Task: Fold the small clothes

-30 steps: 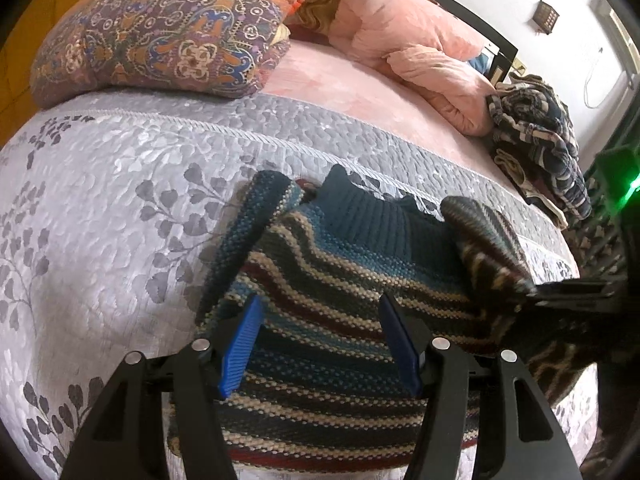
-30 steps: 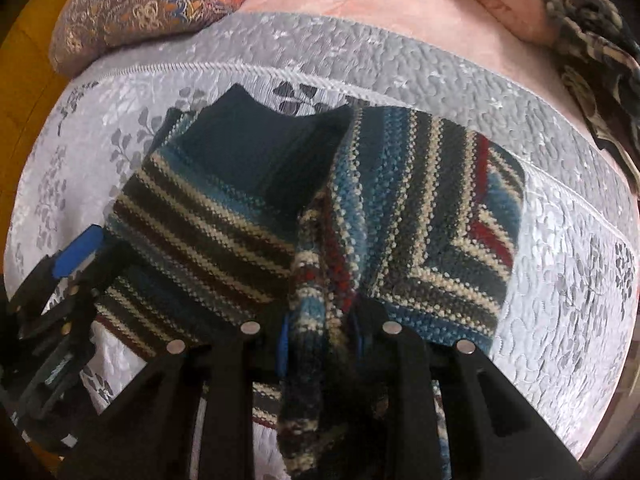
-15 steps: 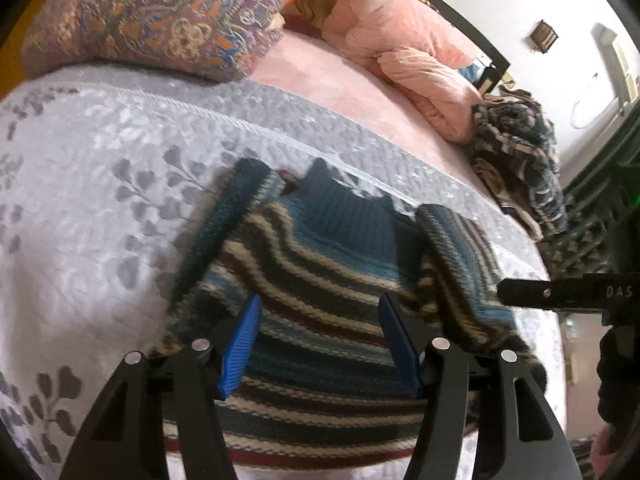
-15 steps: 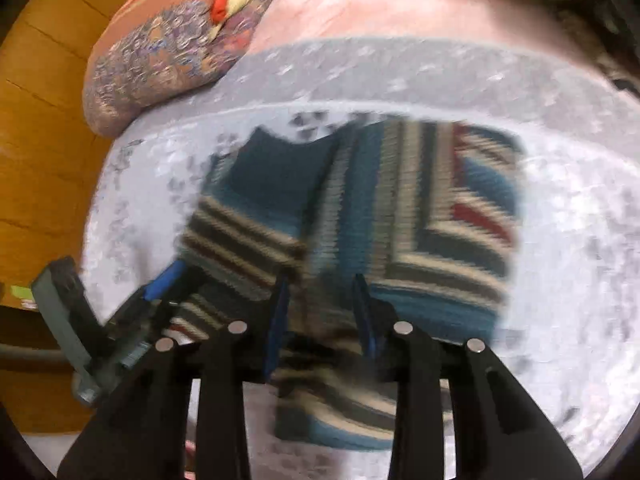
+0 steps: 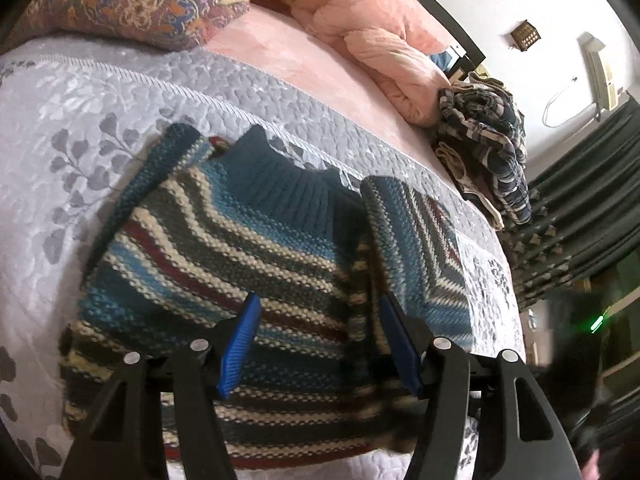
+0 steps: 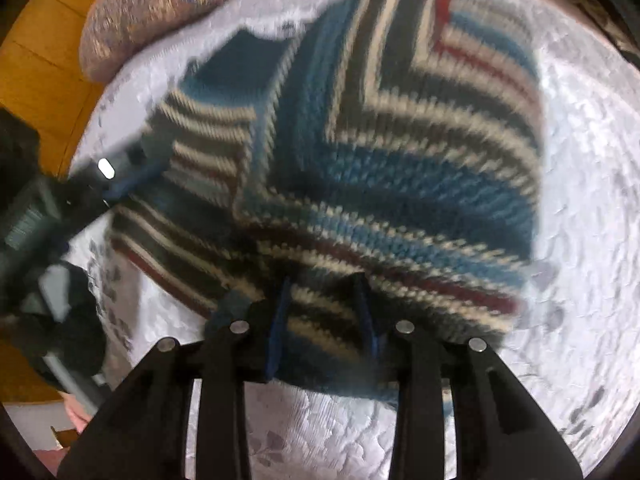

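Since a second ago: right sleeve side of striped sweater now folded across front, chevron panel lying over body; right tongs drawn back toward hem, no longer clamped on dangling sleeve. Left tongs much as before, hovering over lower middle of sweater.

Left tongs wide apart, blue pads spread above stripes, nothing between them. Right tongs narrow but parted, blue pads straddling a strip of hem; whether fabric is pinched or merely lying between, cannot tell, as right view is motion-blurred.

Sweater flat on grey leaf-patterned bedspread near foot edge of bed, dark blue ribbed collar pointing toward pillows. Left sleeve tucked along its side. Patterned cushion and pink duvet beyond, well apart from sweater; heap of plaid clothes at far right edge of bed.
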The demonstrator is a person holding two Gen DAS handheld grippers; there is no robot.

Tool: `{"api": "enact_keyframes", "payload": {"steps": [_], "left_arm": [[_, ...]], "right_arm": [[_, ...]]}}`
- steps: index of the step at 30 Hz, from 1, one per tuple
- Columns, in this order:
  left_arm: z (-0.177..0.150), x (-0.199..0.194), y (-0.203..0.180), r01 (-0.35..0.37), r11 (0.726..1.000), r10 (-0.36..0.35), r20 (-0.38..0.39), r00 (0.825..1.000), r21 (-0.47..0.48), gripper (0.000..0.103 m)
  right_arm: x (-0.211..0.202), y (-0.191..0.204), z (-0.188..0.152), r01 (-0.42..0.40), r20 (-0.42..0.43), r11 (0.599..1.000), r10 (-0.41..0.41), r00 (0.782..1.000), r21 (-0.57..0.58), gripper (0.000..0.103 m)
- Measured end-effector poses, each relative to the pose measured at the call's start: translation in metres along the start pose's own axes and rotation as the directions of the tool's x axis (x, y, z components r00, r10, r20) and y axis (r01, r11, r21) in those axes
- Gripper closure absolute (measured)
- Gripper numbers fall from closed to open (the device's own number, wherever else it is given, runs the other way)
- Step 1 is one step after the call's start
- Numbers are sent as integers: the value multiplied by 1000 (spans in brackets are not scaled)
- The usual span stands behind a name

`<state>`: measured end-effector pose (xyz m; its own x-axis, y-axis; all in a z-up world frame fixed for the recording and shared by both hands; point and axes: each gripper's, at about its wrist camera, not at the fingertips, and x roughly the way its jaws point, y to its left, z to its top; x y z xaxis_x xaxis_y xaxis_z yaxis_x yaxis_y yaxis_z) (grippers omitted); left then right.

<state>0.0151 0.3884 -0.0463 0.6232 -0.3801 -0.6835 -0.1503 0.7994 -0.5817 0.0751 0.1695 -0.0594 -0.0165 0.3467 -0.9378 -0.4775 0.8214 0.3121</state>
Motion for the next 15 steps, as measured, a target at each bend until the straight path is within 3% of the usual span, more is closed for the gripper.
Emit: {"api": "enact_keyframes", "payload": {"steps": [4, 9, 12, 15], "left_arm": [[-1, 6, -6, -13, 1000, 13, -7, 1000, 13, 41], [-4, 13, -18, 12, 1000, -12, -23, 1000, 23, 41], [-4, 19, -30, 38, 999, -37, -37, 999, 39, 37], [2, 34, -35, -5, 998, 8, -66, 998, 55, 37]], "right_arm": [[-5, -6, -5, -40, 37, 999, 40, 999, -7, 71], [-52, -33, -31, -192, 118, 981, 188, 975, 22, 70], [-76, -60, -44, -175, 176, 983, 162, 971, 59, 69], [-87, -100, -53, -189, 204, 974, 161, 966, 128, 69]]}}
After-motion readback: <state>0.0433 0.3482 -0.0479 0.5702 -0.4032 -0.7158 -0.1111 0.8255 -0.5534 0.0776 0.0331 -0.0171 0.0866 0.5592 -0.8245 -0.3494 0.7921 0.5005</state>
